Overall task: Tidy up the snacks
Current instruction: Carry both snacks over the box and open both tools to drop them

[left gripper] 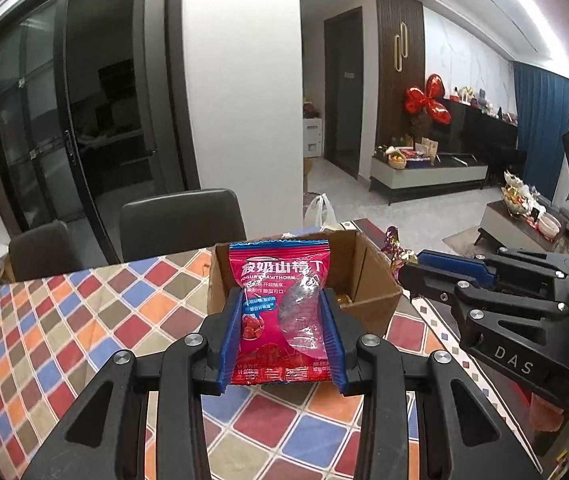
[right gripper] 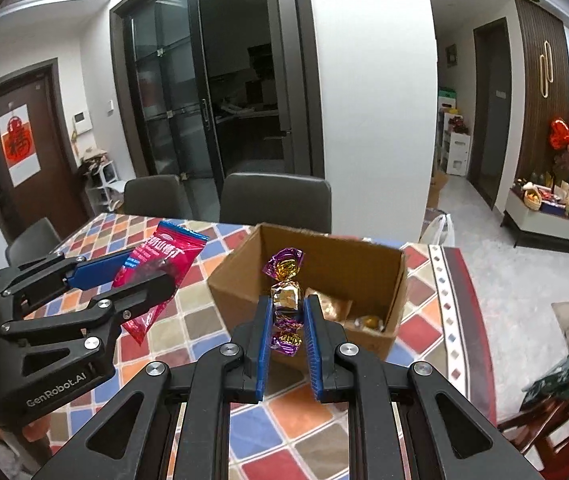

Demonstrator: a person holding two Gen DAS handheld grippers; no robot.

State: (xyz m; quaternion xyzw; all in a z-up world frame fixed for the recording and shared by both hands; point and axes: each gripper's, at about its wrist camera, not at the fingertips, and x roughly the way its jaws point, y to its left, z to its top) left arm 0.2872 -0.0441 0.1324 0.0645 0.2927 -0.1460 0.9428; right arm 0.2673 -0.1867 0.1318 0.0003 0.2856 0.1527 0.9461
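My left gripper (left gripper: 282,300) is shut on a red hawthorn snack packet (left gripper: 280,304), held upright in front of an open cardboard box (left gripper: 376,280). It also shows in the right wrist view (right gripper: 140,276) with the packet (right gripper: 160,264). My right gripper (right gripper: 289,304) is shut on a purple-and-gold wrapped candy (right gripper: 286,292), held just above the near edge of the box (right gripper: 398,276). In the left wrist view the right gripper (left gripper: 412,276) holds the candy (left gripper: 396,252) right of the box. Gold-wrapped sweets (right gripper: 364,320) lie inside the box.
The box stands on a table with a multicoloured diamond-pattern cloth (left gripper: 84,312). Dark chairs (right gripper: 276,200) stand at the far edge. A white plastic bag (left gripper: 320,208) sits beyond the table. The floor drops away on the right.
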